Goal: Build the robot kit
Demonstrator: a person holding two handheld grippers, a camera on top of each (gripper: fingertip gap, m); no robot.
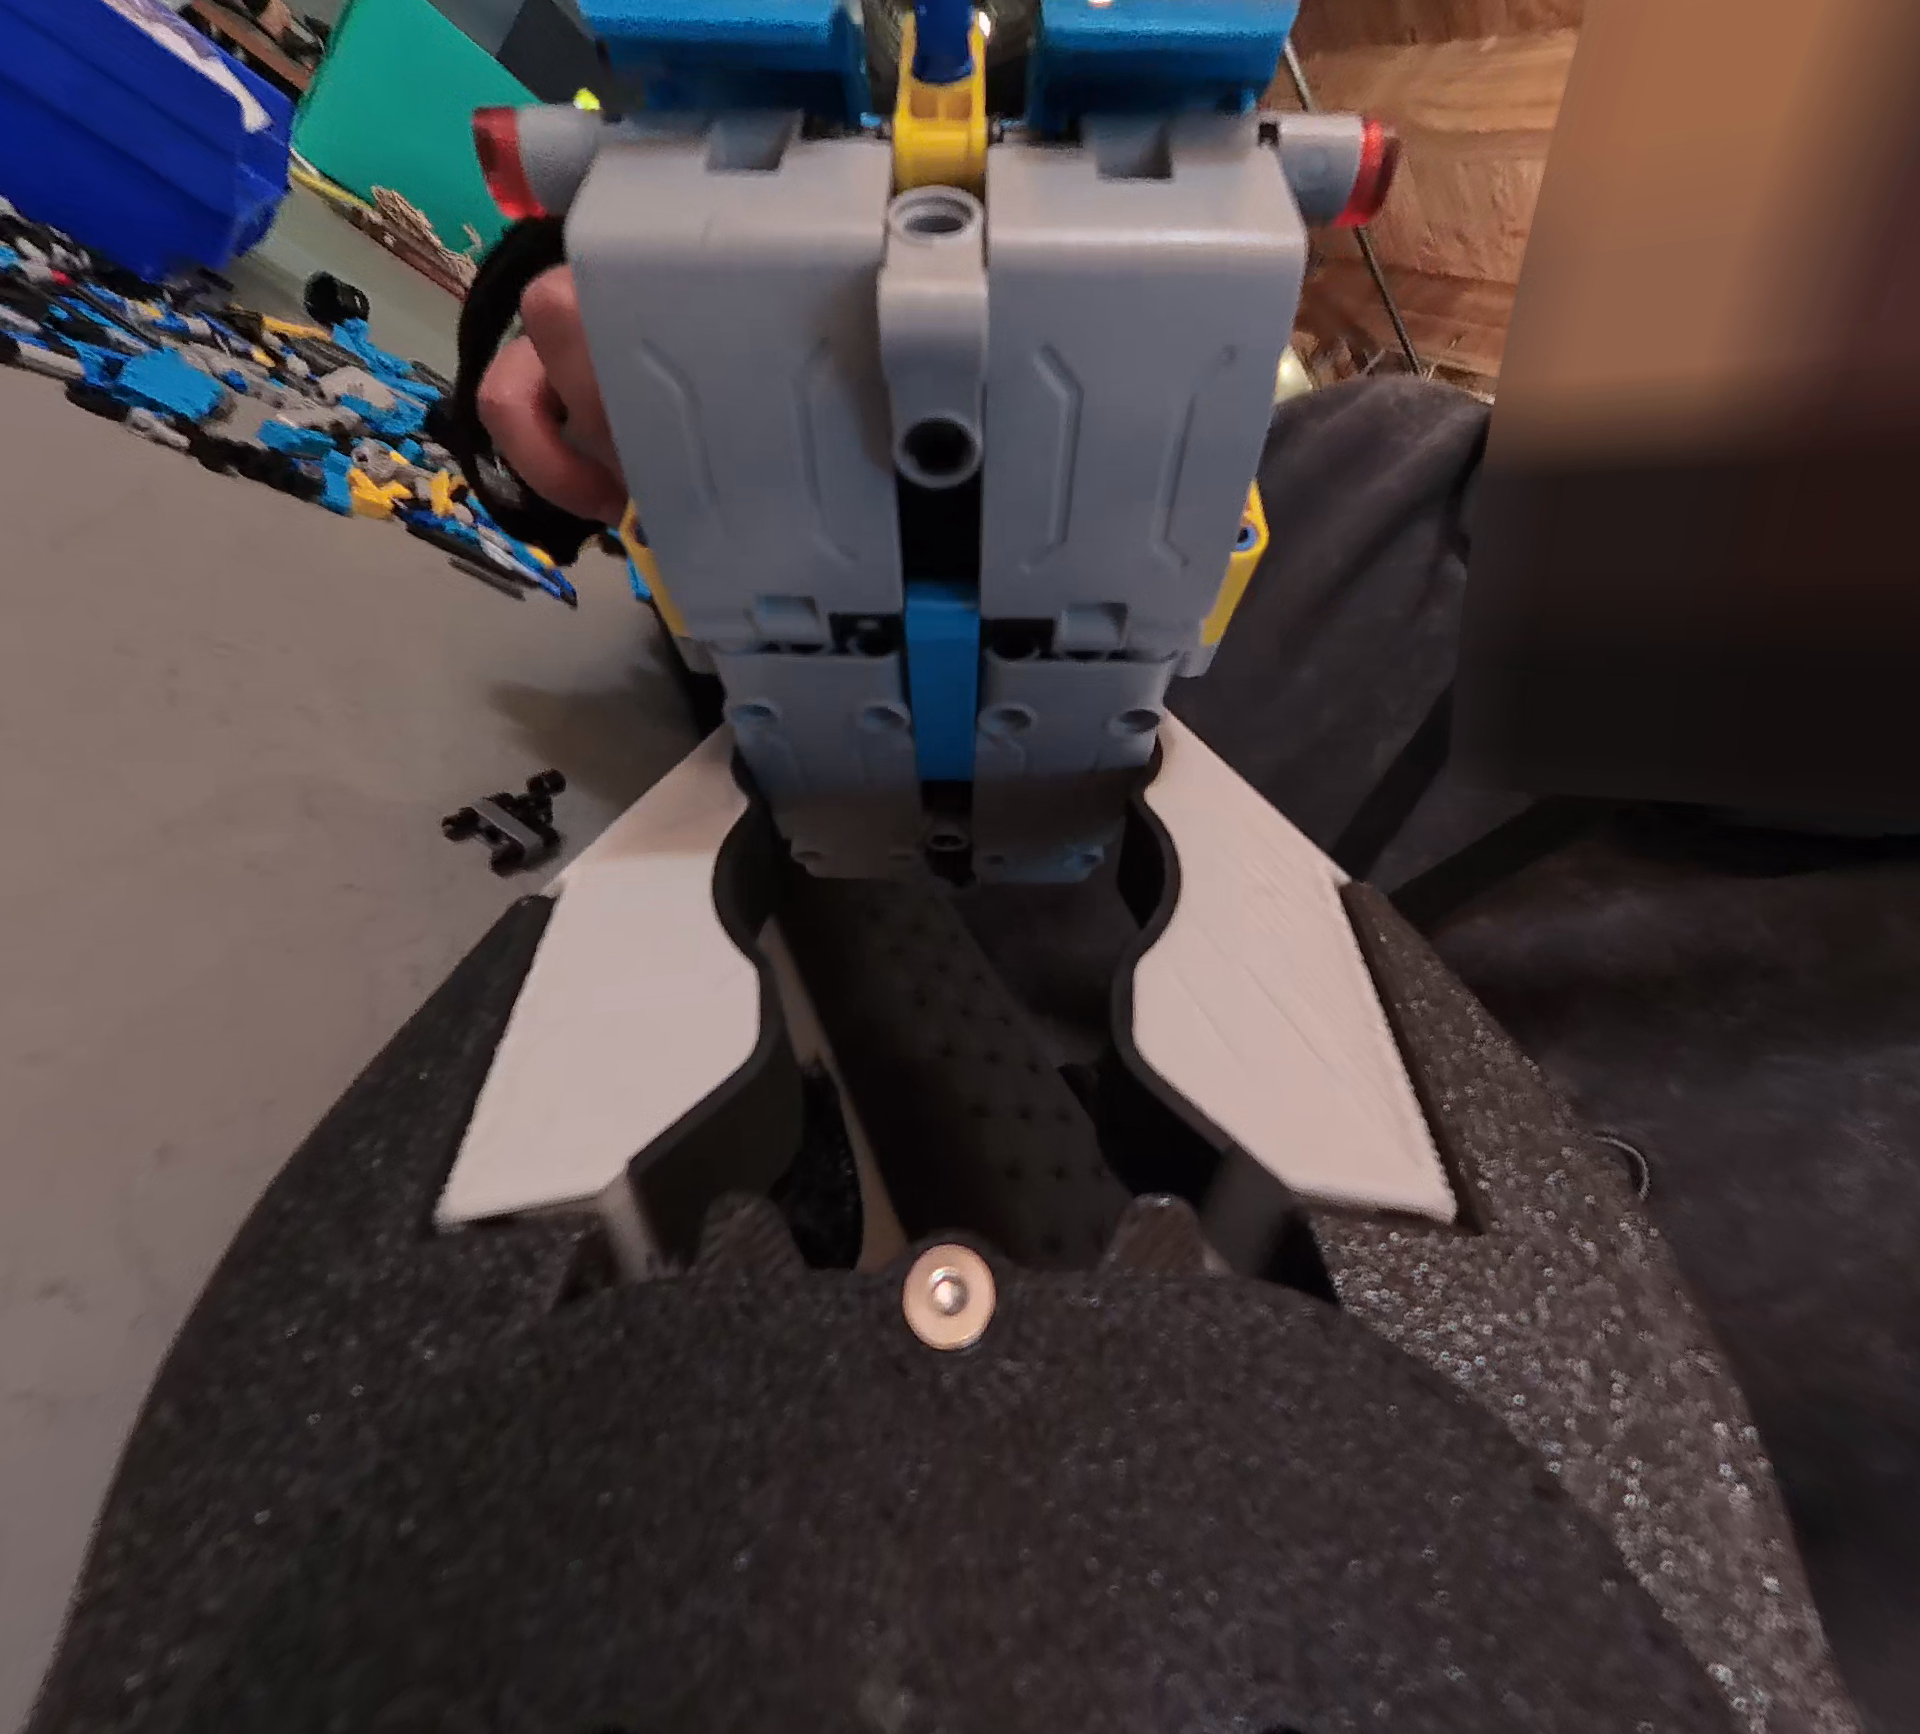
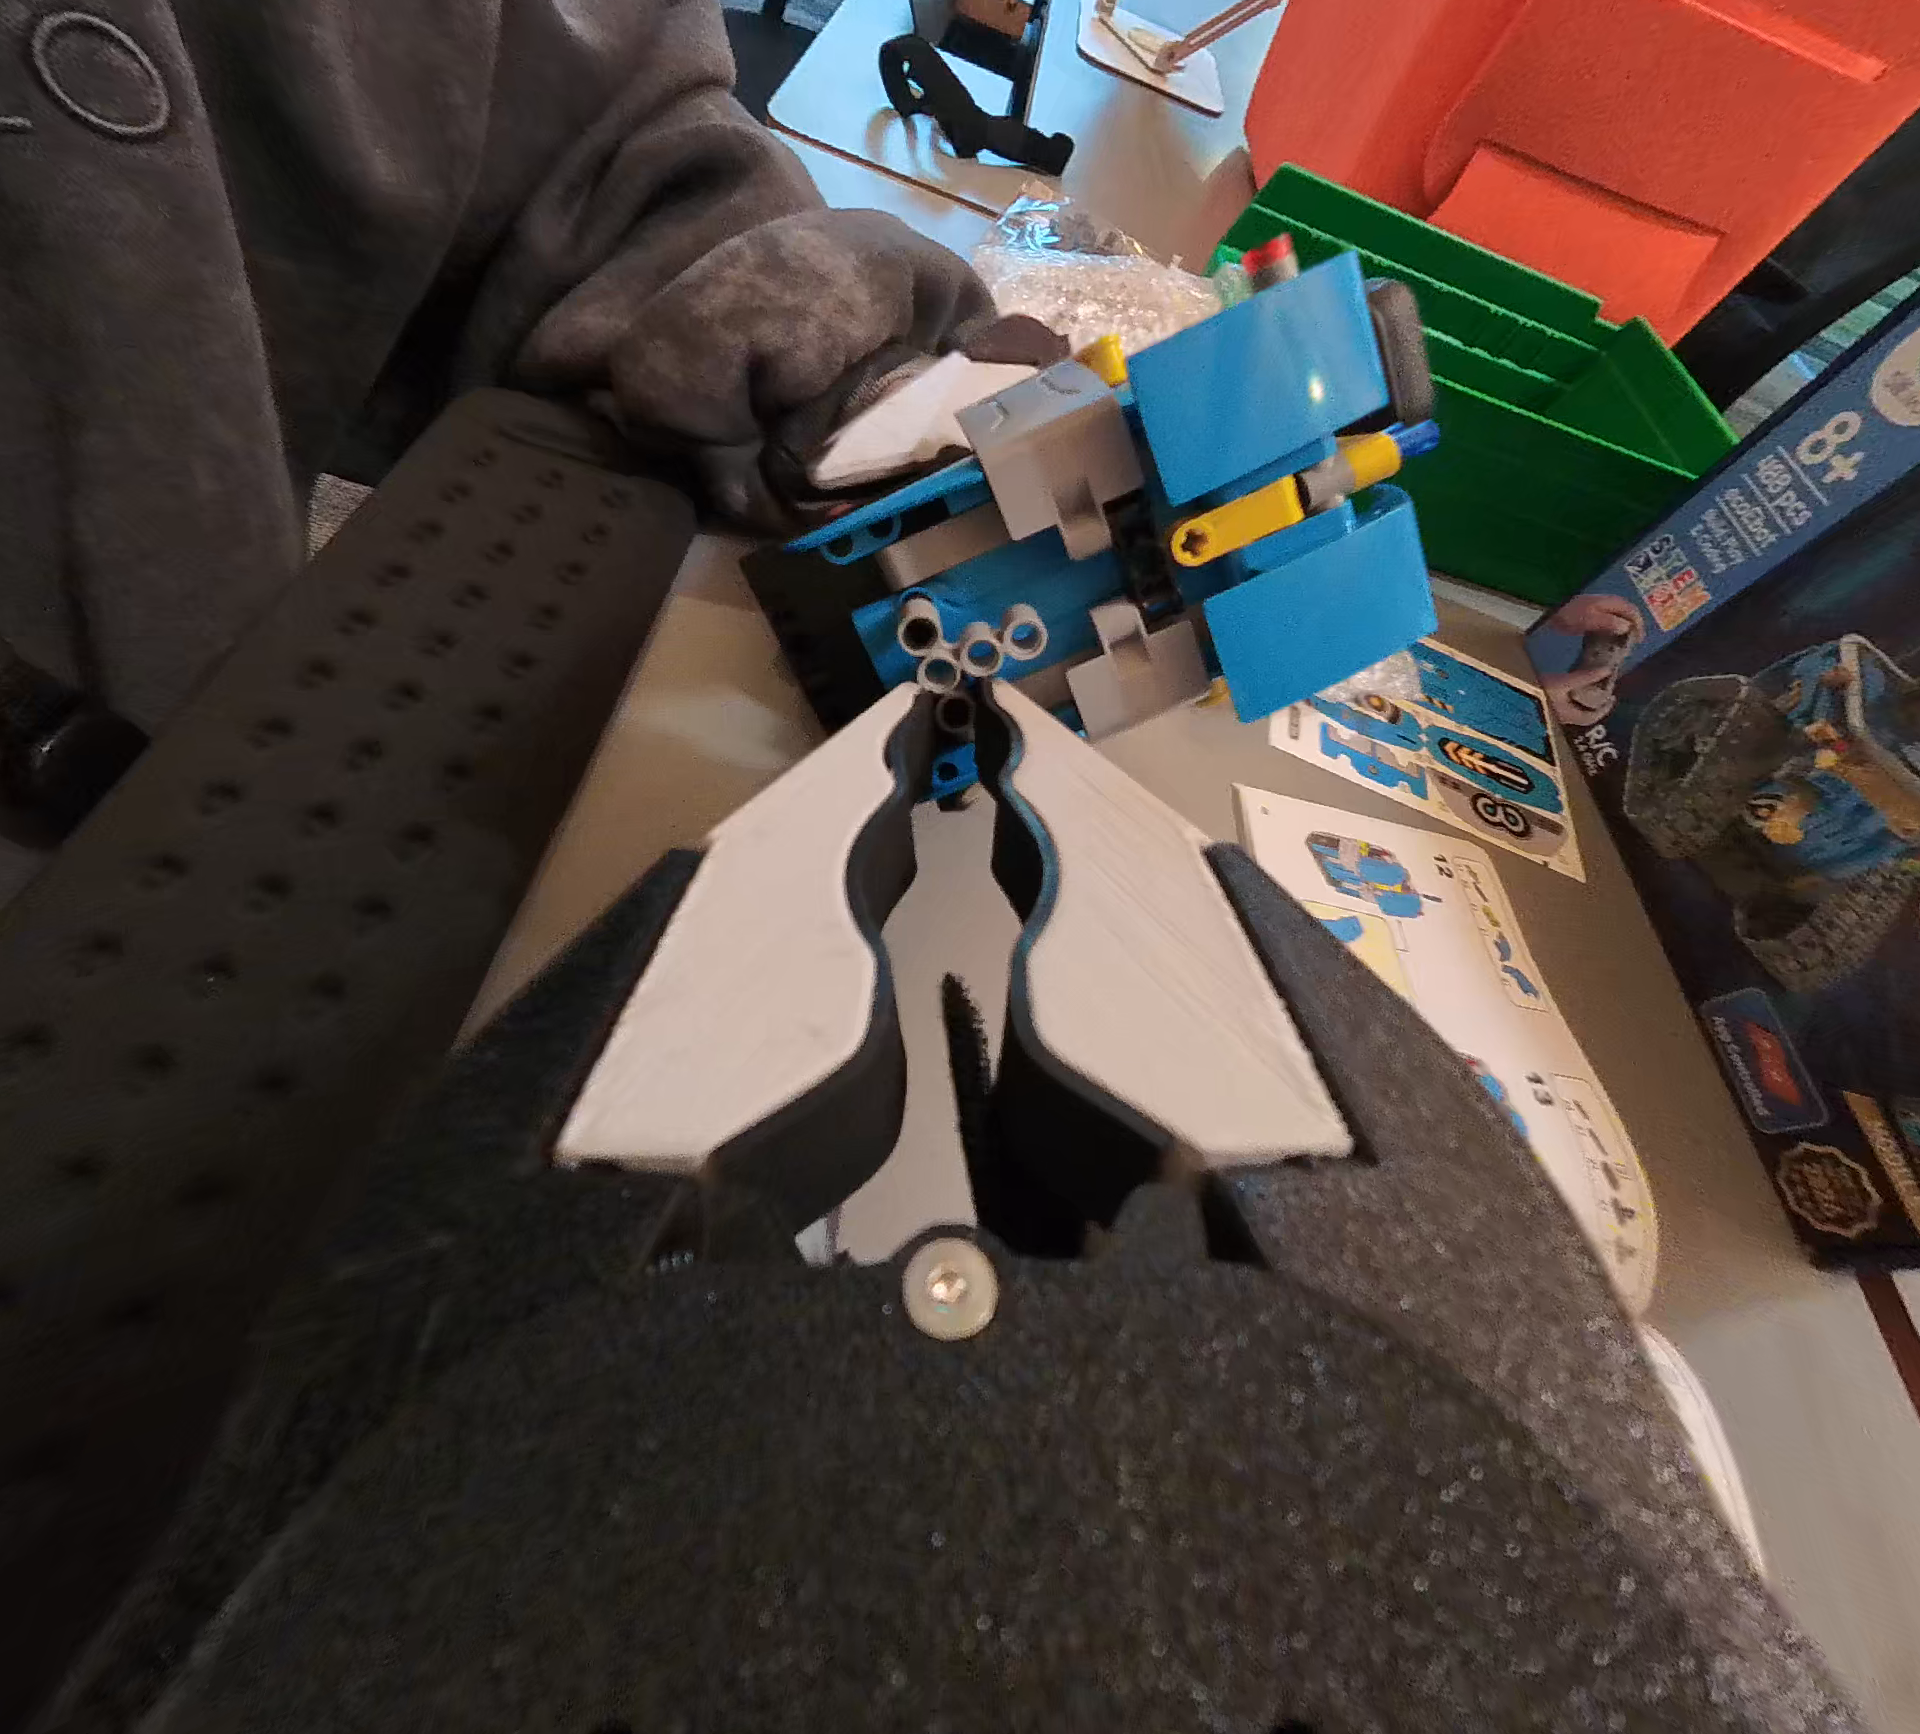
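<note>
The left hand-held gripper (image 1: pixel 940 811) is clamped on the grey lower end of a brick model (image 1: pixel 935 396), which fills the frame's centre and is held off the desk (image 1: pixel 208 749). The right hand-held gripper (image 2: pixel 961 718), jaws nearly together, pinches a small tube piece at the model (image 2: pixel 1143 531) in mid-frame. The model looks light and stiff, but its press-fit parts could pop off; the solid grey body seems the safest hold. Loose bricks (image 1: pixel 260 396) lie at left, a green bin (image 2: pixel 1507 396) at upper right.
</note>
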